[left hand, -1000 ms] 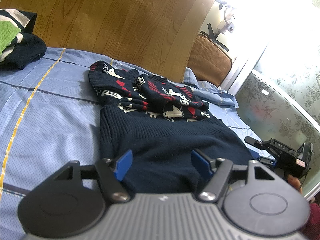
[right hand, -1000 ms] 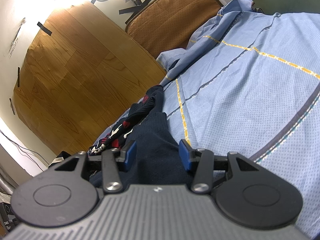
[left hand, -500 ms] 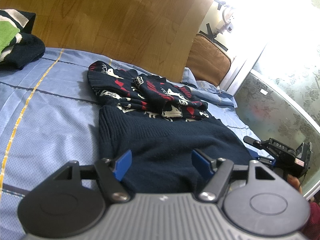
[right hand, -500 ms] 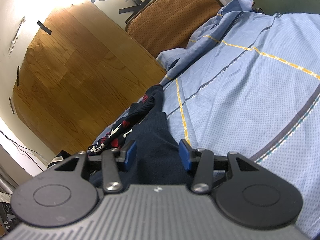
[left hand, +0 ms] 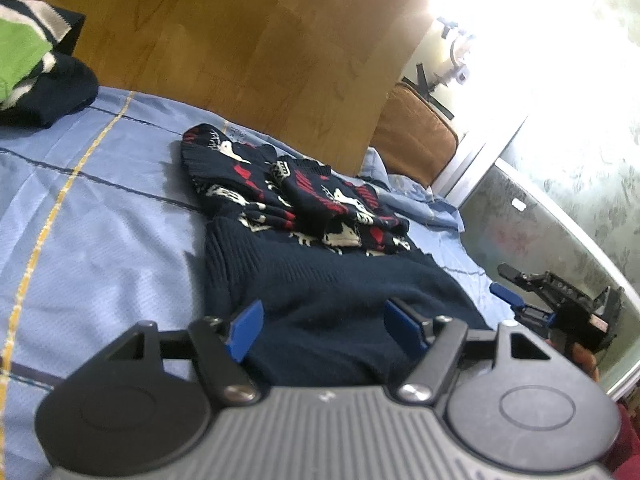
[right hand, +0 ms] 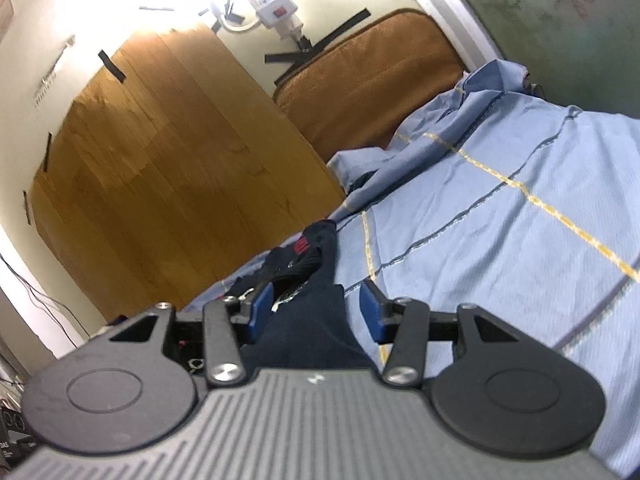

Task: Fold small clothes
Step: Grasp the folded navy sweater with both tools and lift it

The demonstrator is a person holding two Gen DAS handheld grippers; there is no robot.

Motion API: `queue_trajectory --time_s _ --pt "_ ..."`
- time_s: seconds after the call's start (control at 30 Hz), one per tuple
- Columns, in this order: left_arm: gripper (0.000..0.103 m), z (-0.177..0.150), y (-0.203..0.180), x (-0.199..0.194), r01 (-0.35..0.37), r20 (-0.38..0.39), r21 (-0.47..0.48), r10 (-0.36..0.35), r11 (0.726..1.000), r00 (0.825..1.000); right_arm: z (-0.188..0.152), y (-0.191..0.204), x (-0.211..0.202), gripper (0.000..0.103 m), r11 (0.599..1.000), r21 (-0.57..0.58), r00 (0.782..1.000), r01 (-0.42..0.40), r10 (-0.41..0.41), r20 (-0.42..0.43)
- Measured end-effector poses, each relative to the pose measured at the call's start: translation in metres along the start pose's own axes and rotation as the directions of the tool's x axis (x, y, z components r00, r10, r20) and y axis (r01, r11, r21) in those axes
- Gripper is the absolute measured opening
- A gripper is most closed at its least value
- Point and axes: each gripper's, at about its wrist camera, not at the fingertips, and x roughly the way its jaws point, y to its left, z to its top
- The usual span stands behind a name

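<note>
A dark navy knit sweater (left hand: 320,280) lies flat on the blue bed sheet (left hand: 100,220), its red-and-white patterned top and sleeves folded at the far end. My left gripper (left hand: 324,330) is open over the near hem, blue fingertips (left hand: 245,330) set wide with the knit spanning the gap. My right gripper (right hand: 314,312) is open at the sweater's (right hand: 308,320) right corner; the fabric bunches between the pads, and sheet (right hand: 500,240) shows beside the right pad. The right gripper (left hand: 520,292) also shows from the side by the sweater's right edge.
A folded green-and-navy striped garment (left hand: 32,68) sits at the far left of the bed. A wooden headboard (left hand: 240,52) and a brown cushion (left hand: 416,148) stand behind. A patterned glass panel (left hand: 560,220) runs along the right. A power strip (right hand: 276,8) hangs on the wall.
The right wrist view has risen and rolled slightly, showing more wall and cushion. The left view has barely shifted. The sweater lies as before.
</note>
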Motion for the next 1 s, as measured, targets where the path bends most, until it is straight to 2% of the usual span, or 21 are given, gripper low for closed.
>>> queue_trajectory --time_s 0.13,0.23,0.37,0.43,0.5,0.6,0.67,0.73,0.77,0.8,0.83,0.87,0.9,0.93,0.97,1.0 --pt "0.072 0.036 0.007 -0.018 -0.030 0.054 -0.014 0.031 0.999 0.998 0.026 0.014 0.016 0.052 0.996 -0.086 0.998 -0.015 0.010 -0.066" --pt "0.072 0.080 0.018 -0.007 -0.078 0.058 -0.036 0.080 0.996 0.995 0.053 0.024 0.038 0.054 0.991 -0.131 0.993 -0.032 0.017 -0.114" --pt "0.075 0.131 0.039 0.043 -0.175 0.028 -0.026 0.176 0.984 0.984 0.086 0.032 0.088 0.060 0.985 -0.159 0.981 -0.060 0.029 -0.192" --pt "0.079 0.149 0.053 0.074 -0.187 0.000 -0.028 0.187 0.982 0.982 0.097 0.034 0.120 0.062 0.982 -0.176 0.970 -0.070 0.026 -0.241" --pt "0.086 0.163 0.065 0.107 -0.218 -0.027 -0.032 0.217 0.975 0.976 0.103 0.032 0.155 0.063 0.979 -0.195 0.958 -0.061 0.003 -0.286" --pt "0.096 0.173 0.082 0.146 -0.215 -0.081 -0.026 0.212 0.976 0.974 0.106 0.026 0.211 0.064 0.973 -0.224 0.931 -0.056 -0.031 -0.365" --pt "0.096 0.174 0.091 0.172 -0.244 -0.124 -0.014 0.241 0.970 0.963 0.103 0.023 0.244 0.066 0.963 -0.260 0.905 -0.063 -0.055 -0.423" --pt "0.089 0.172 0.100 0.191 -0.257 -0.165 -0.013 0.251 0.966 0.954 0.097 0.018 0.273 0.067 0.957 -0.284 0.881 -0.060 -0.084 -0.467" --pt "0.078 0.172 0.100 0.194 -0.269 -0.143 0.011 0.267 0.963 0.953 0.093 0.015 0.284 0.067 0.958 -0.280 0.870 -0.060 -0.087 -0.485" --pt "0.045 0.171 0.097 0.198 -0.274 -0.141 0.037 0.277 0.961 0.950 0.091 0.012 0.293 0.069 0.960 -0.271 0.863 -0.065 -0.082 -0.499" --pt "0.036 0.170 0.093 0.202 -0.280 -0.149 0.053 0.285 0.958 0.947 0.090 0.011 0.294 0.069 0.958 -0.273 0.876 -0.085 -0.058 -0.479" --pt "0.023 0.168 0.090 0.205 -0.284 -0.149 0.061 0.290 0.957 0.945 0.089 0.012 0.298 0.066 0.958 -0.269 0.871 -0.102 -0.044 -0.490" --pt "0.019 0.167 0.087 0.204 -0.279 -0.147 0.071 0.287 0.958 0.947 0.088 0.015 0.298 0.036 0.954 -0.268 0.863 -0.135 -0.019 -0.504" --pt "0.018 0.165 0.080 0.202 -0.289 -0.130 0.094 0.299 0.953 0.945 0.088 0.018 0.301 0.020 0.951 -0.257 0.845 -0.173 0.009 -0.535" --pt "0.017 0.165 0.074 0.198 -0.293 -0.115 0.120 0.306 0.949 0.945 0.086 0.023 0.300 0.020 0.947 -0.251 0.837 -0.198 0.030 -0.546" --pt "0.017 0.163 0.065 0.193 -0.294 -0.094 0.145 0.309 0.945 0.946 0.085 0.030 0.293 0.020 0.940 -0.266 0.843 -0.214 0.041 -0.536"
